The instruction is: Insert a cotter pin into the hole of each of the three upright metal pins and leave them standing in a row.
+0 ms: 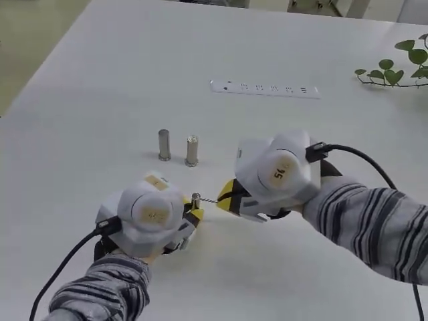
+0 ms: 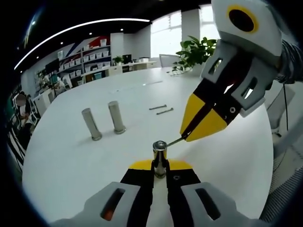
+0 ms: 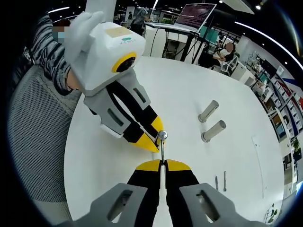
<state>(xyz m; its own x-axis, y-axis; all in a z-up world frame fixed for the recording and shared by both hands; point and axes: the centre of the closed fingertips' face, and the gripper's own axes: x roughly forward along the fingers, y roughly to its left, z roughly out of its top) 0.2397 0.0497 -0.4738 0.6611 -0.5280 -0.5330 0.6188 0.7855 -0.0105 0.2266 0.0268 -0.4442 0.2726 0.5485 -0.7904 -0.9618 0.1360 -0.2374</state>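
My left gripper (image 1: 192, 212) (image 2: 160, 166) is shut on a short metal pin (image 2: 159, 156) (image 1: 196, 199), holding it upright on the white table. From the right, my right gripper (image 1: 225, 197) (image 3: 162, 163) is shut on a thin cotter pin (image 1: 208, 199) (image 2: 174, 141) (image 3: 162, 153). The cotter pin's tip meets the held metal pin (image 3: 162, 135) near its top; whether it is in the hole I cannot tell. Two other metal pins (image 1: 164, 144) (image 1: 192, 150) stand upright side by side farther back. Two spare cotter pins (image 2: 161, 109) (image 3: 220, 181) lie flat on the table.
A white power strip (image 1: 264, 88) lies across the table behind the standing pins. A leafy plant (image 1: 398, 67) reaches in at the far right edge. Cables trail from both grippers toward me. Shelves, desks and people are in the room beyond the table.
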